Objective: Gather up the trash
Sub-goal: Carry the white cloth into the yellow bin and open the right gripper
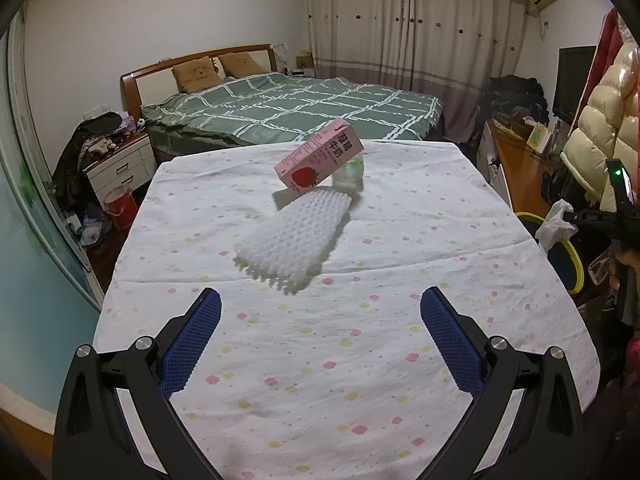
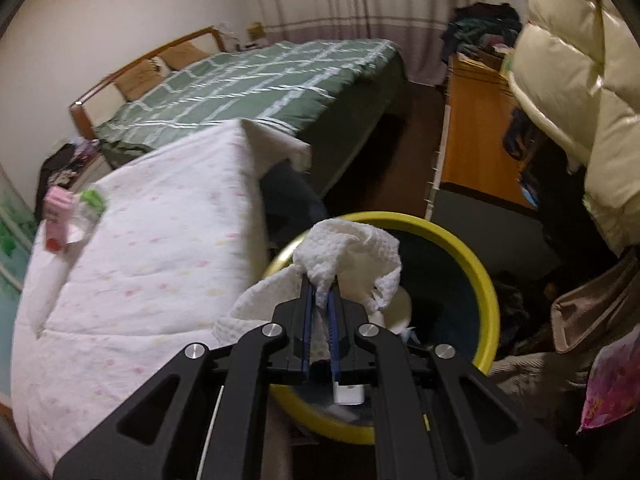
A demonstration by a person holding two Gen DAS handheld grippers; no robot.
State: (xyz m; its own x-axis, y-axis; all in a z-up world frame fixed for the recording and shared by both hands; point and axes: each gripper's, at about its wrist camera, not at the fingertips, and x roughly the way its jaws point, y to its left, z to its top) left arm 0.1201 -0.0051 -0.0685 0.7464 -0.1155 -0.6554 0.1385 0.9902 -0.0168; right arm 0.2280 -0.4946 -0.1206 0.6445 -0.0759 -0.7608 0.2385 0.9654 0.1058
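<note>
My right gripper (image 2: pixel 321 285) is shut on a crumpled white paper towel (image 2: pixel 352 252) and holds it over the open mouth of a yellow-rimmed bin (image 2: pixel 486 280) beside the table. The left wrist view shows that same towel (image 1: pixel 554 222) and bin (image 1: pixel 574 268) past the table's right edge. My left gripper (image 1: pixel 320 308) hangs open over the near part of the floral tablecloth (image 1: pixel 320 360), nothing between its fingers. Further along the table a pink strawberry milk carton (image 1: pixel 320 158) leans on a clear plastic bottle (image 1: pixel 350 174), with a white bumpy packing sheet (image 1: pixel 294 236) in front.
A green plaid bed (image 1: pixel 296 106) lies beyond the table. A white nightstand (image 1: pixel 120 164) and a red bucket (image 1: pixel 119 206) stand at the left. A wooden desk (image 1: pixel 516 160) and a cream puffer jacket (image 2: pixel 572 80) crowd the right side near the bin.
</note>
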